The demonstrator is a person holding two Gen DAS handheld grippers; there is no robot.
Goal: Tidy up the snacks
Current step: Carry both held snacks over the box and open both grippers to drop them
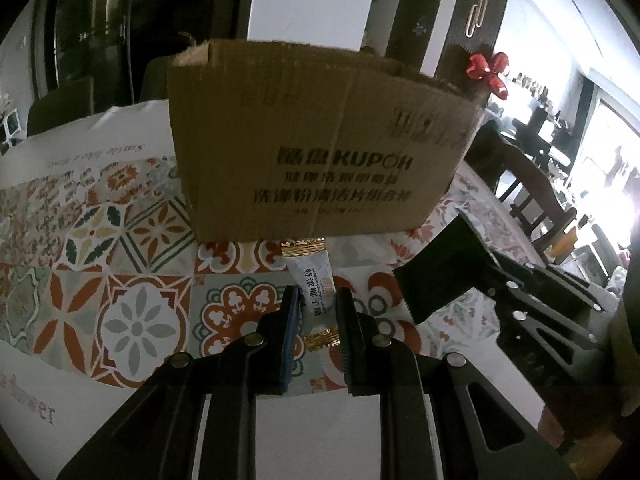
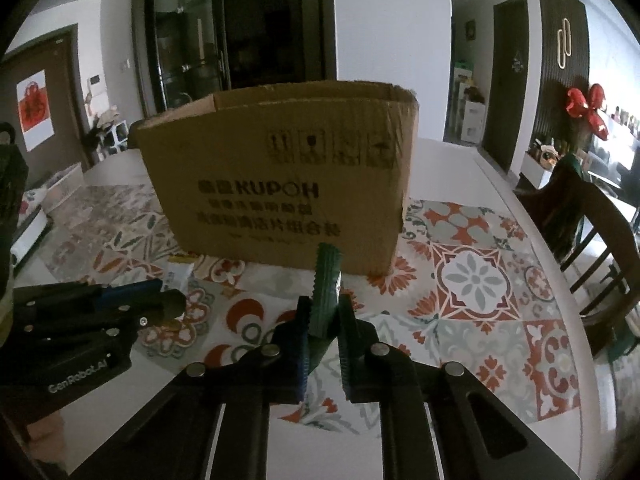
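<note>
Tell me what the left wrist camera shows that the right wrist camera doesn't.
Only the left wrist view shows the white snack packet with gold ends face-on, clamped in the left gripper, and the broad dark face of the packet in the right gripper. Only the right wrist view shows that green packet edge-on between the right gripper's pads, plus the red poster on a door. Both show the open cardboard box standing on the patterned tablecloth, each other's gripper, and the red bow.
</note>
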